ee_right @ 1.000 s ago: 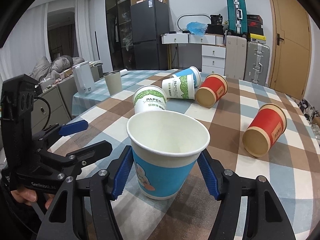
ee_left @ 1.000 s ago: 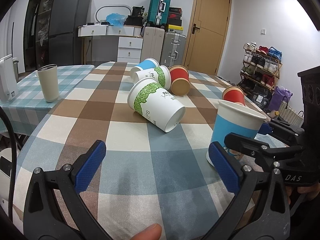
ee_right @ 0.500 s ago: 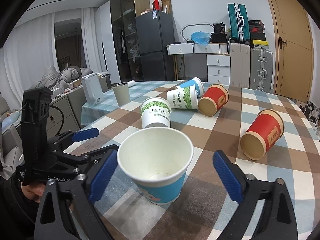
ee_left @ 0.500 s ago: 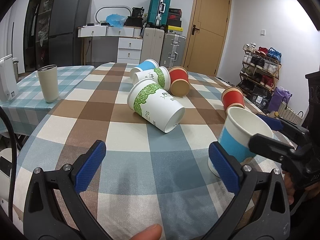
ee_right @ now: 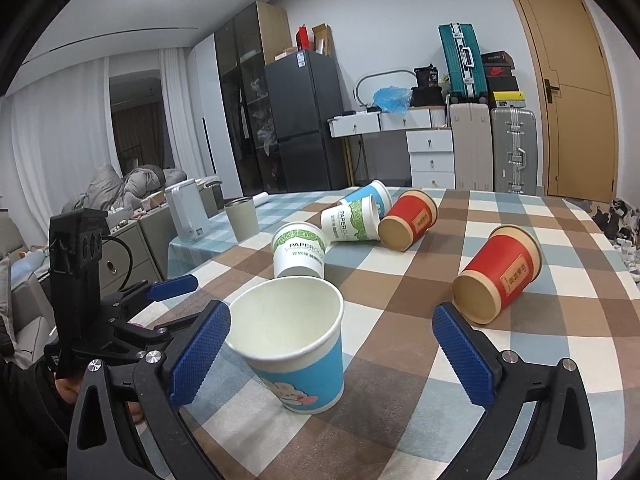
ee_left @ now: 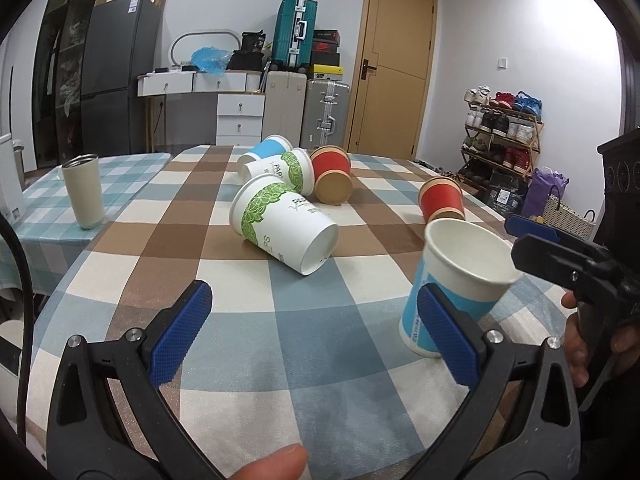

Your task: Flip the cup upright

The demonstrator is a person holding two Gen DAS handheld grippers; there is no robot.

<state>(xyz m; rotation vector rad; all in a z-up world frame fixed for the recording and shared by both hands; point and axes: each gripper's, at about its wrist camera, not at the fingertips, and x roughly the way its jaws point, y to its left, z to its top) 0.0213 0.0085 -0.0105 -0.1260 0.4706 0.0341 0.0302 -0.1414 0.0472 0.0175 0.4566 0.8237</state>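
While its mouth faces up, the blue cup (ee_right: 298, 350) stands on the checked tabletop (ee_right: 400, 360) close to the near edge, a cartoon rabbit printed low on its blue band; any writing there is too small to read. The right gripper (ee_right: 330, 348) has its blue fingers (ee_right: 200, 354) spread wide, the left one just beside the cup's rim and the right one well apart from it, holding nothing. A second ago those fingers were clamped on the cup; since then they have opened and drawn back, and the cup has stayed upright on its base. The left gripper (ee_left: 314, 330) has its fingers equally wide and empty, in the same place as before, with the blue cup (ee_left: 460, 284) just past its right finger. Beyond lie the other cups on their sides: a green-leaf cup (ee_right: 299, 249) reading "PAPERCUP", a second green-leaf cup (ee_right: 352, 222) with the same word, a small blue cup (ee_right: 370, 196) behind it, and two red cups (ee_right: 408, 218) (ee_right: 498, 274) with yellow labels too small to read. Open cloth stretches between the blue cup and the nearer red one. A steel tumbler (ee_left: 83, 190) stands upright on the neighbouring table, well apart.
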